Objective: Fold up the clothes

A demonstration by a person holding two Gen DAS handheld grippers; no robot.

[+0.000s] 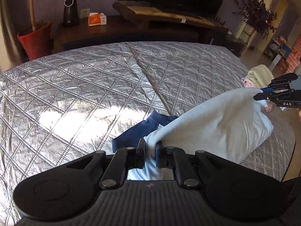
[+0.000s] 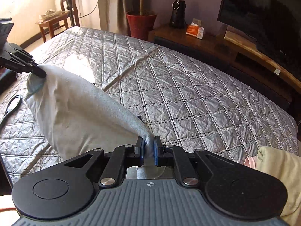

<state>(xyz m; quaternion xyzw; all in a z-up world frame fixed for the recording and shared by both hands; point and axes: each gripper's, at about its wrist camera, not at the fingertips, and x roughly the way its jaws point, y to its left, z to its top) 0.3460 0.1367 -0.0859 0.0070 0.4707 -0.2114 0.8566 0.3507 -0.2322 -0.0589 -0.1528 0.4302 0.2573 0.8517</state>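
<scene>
A light blue garment (image 1: 216, 124) hangs stretched between my two grippers above the silver quilted bed (image 1: 75, 94). My left gripper (image 1: 150, 150) is shut on one bunched corner of it. My right gripper (image 1: 260, 94) is shut on the other corner at the right edge of the left wrist view. A dark blue part (image 1: 139, 133) of the garment shows underneath, hanging down to the bed. In the right wrist view the garment (image 2: 75, 113) runs from my right gripper (image 2: 148, 148) up to my left gripper (image 2: 40, 71) at the far left.
Folded cream and pink clothes (image 2: 278, 171) lie at the bed's right corner, also in the left wrist view (image 1: 259, 77). A dark TV bench (image 1: 169, 24), a red plant pot (image 1: 35, 39) and a wooden chair (image 2: 54, 22) stand beyond the bed. A black cable loop (image 2: 11, 105) lies on the bed.
</scene>
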